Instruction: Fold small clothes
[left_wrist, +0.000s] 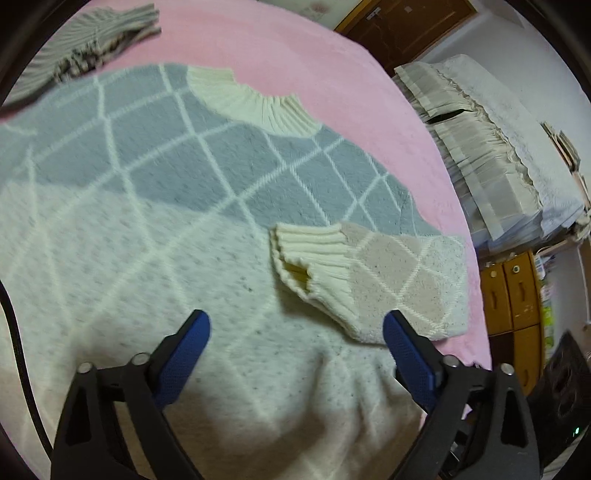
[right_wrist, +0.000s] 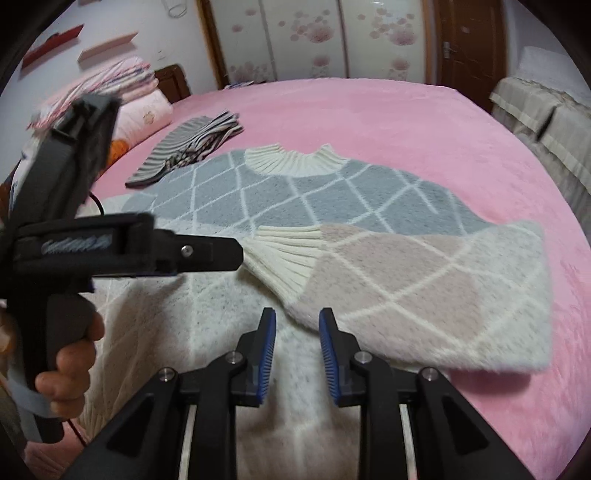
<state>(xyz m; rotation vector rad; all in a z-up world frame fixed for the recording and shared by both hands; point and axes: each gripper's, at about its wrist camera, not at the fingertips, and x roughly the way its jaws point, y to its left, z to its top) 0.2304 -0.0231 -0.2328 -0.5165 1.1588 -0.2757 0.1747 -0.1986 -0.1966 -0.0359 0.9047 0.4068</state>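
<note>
Sweater (right_wrist: 258, 206) laid flat on the pink bed (right_wrist: 406, 122), one sleeve (right_wrist: 424, 288) folded across — soft, light, floppy knit, best pinched at hem or side edge; left gripper (left_wrist: 295, 332) spread wide, right gripper (right_wrist: 297, 332) parted narrowly — nothing held.

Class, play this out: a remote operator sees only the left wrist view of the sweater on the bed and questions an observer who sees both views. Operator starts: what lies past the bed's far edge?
Observer: A wardrobe with pink flower doors.
Operator: Is my gripper's handle held?
Observer: Yes, a hand grips it at the left.
Operator: And the other gripper?
Observer: The right gripper hangs open over the sweater, nothing between its fingers.
</note>
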